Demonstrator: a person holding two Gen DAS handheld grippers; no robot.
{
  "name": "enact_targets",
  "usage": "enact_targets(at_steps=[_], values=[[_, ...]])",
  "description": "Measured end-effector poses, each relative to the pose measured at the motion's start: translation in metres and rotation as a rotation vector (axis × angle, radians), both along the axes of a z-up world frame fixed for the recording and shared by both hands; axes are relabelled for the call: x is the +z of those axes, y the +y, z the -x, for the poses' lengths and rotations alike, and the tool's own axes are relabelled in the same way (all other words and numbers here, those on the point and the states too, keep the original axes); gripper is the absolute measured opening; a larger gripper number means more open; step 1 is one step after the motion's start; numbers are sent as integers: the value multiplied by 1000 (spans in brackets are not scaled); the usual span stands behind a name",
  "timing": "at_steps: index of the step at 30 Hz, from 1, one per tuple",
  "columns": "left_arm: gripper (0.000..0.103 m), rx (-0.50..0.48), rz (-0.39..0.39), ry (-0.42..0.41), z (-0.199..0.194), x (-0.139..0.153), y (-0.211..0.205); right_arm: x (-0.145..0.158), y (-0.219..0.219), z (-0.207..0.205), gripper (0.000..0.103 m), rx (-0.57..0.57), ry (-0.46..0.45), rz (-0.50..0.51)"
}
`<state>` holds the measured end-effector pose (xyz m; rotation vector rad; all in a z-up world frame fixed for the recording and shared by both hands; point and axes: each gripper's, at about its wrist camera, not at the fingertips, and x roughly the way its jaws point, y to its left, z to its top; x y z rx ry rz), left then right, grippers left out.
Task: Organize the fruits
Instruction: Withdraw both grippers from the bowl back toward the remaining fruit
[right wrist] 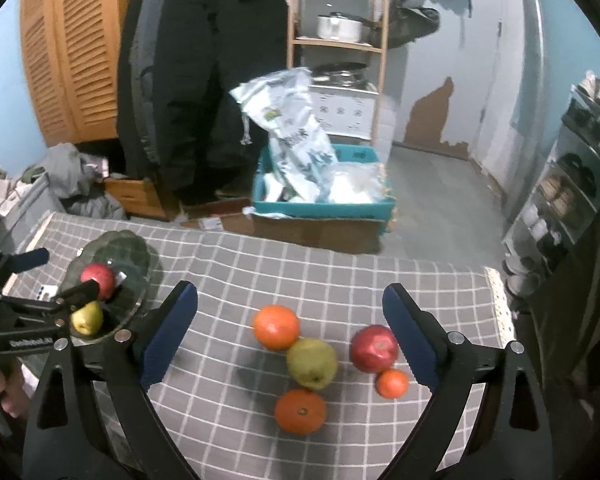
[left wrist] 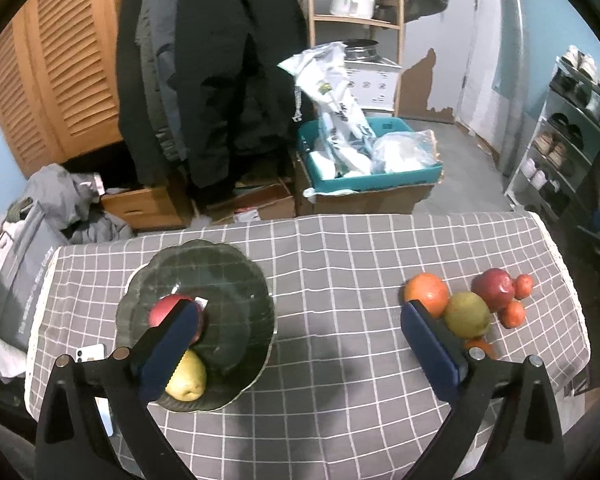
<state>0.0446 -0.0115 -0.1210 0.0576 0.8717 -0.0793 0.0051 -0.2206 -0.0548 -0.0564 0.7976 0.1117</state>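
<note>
A dark green scalloped plate (left wrist: 236,280) at the table's left holds a red apple (left wrist: 166,310) and a yellow-green pear (left wrist: 188,380). My left gripper (left wrist: 300,316) is open and empty above the table, its left finger over the plate. At the right lies a cluster: a large orange (right wrist: 276,326), a green pear (right wrist: 312,362), a red apple (right wrist: 374,348), a small orange (right wrist: 392,383) and another orange (right wrist: 300,411). My right gripper (right wrist: 290,300) is open and empty, just above this cluster. The plate also shows in the right wrist view (right wrist: 132,254).
A grey checked cloth (left wrist: 340,400) covers the table. A white phone (left wrist: 90,354) lies left of the plate. Beyond the far edge stand a teal crate of bags (left wrist: 372,160), a dark coat (left wrist: 204,72) and a shoe rack (left wrist: 560,140).
</note>
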Motion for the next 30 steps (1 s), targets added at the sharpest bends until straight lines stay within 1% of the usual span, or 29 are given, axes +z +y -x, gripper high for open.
enact_targets(at_steps=[8,13,18,21,26,30], values=[[102,-57,-12,13,-5,-2,-32,-17,-32,0,93,-59,42,-8],[102,-86,-20,28,-7,-6,-47,-25,-42,3,93,-76,59,-10],[102,-94,-27,47,-11,-14,-54,-36,-49,1,93,-84,79,-9],[102,-88,-26,67,-16,-25,-55,-47,-49,-4,93,-81,104,-6],[102,-71,-32,130,-28,-50,-56,-69,-42,-13,93,-53,158,11],[102,-70,-50,165,-33,-67,-61,-88,-38,-18,93,-35,207,21]])
